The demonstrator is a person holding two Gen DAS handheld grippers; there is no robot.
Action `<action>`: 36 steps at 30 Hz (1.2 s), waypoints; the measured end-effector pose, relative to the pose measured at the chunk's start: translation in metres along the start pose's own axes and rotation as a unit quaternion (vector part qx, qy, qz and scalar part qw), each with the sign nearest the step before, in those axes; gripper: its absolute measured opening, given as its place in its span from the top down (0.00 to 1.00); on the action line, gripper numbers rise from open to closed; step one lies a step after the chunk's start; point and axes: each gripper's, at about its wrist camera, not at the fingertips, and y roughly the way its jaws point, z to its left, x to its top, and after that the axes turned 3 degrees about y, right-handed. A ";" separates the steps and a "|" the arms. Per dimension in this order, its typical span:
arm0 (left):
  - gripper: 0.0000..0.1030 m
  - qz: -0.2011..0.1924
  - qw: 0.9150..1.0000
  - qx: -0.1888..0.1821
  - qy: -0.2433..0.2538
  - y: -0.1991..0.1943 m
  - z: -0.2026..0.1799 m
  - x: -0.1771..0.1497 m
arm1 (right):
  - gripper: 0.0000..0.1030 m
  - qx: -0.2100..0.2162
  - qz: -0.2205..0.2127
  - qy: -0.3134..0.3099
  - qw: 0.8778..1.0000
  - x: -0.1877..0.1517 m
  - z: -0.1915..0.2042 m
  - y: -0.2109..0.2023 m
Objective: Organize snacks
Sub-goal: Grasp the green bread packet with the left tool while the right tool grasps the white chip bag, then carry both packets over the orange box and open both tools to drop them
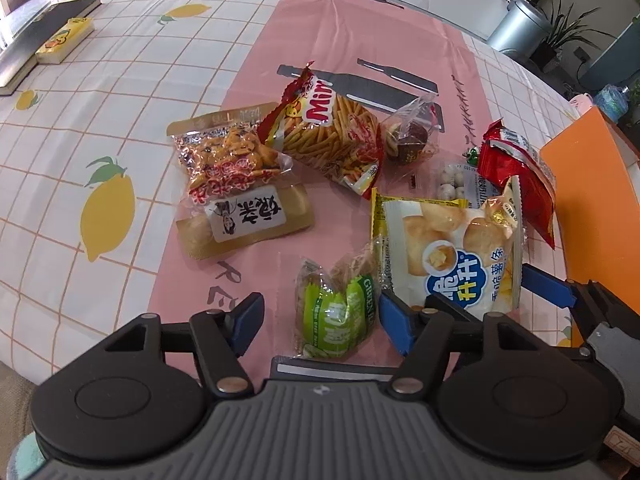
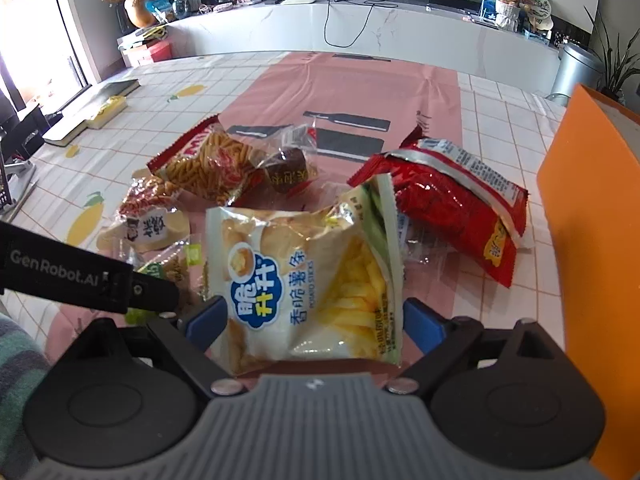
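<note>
Right gripper (image 2: 310, 320) spread wide, blue fingers on either side of the potato-stick bag (image 2: 304, 280), not yet pressing its edges as far as can be told. Left gripper (image 1: 320, 320) also spread wide, blue pads flanking the small green packet (image 1: 336, 316) without touching it. Nothing held by either.

Potato-stick bag at the near right of the pile, pale yellow and white, puffed, lying on the pink runner (image 1: 320, 32). Green packet just to its left, nearest the left gripper. Behind the yellow bag, partly hidden, a clear packet of small white balls (image 1: 450, 184). To the right, a red foil bag (image 2: 452, 200), close to the orange box (image 2: 592, 220) at the table's right edge. Farther back in the middle, a red-topped bag of thin fried sticks (image 1: 332, 140), with a clear-wrapped dark brown sweet (image 1: 412, 136) just to its right. To the left, a clear bag of orange crackers (image 1: 232, 156) lying over a tan pouch with a white label (image 1: 248, 220).

Beyond, a checked tablecloth with lemons (image 1: 108, 208), then a book and a yellow pack (image 1: 64, 40) at the far left.

Judged progress: barely begun. All snacks seen lie loose in one heap; inside of the orange box not visible, so nothing shown as sorted. Every packet apparently left to place.
</note>
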 end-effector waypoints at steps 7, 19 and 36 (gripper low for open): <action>0.32 0.014 1.000 -0.002 0.001 0.015 0.000 0.000 | 0.13 0.008 0.007 -0.002 1.000 0.001 0.000 0.009; 0.50 -0.007 0.999 0.013 0.028 0.007 -0.015 -0.007 | 0.52 0.019 -0.030 -0.021 0.999 -0.012 0.001 -0.011; 0.50 -0.086 0.994 -0.003 0.062 -0.064 -0.062 -0.033 | 0.88 0.027 -0.089 -0.002 0.996 -0.028 -0.025 -0.097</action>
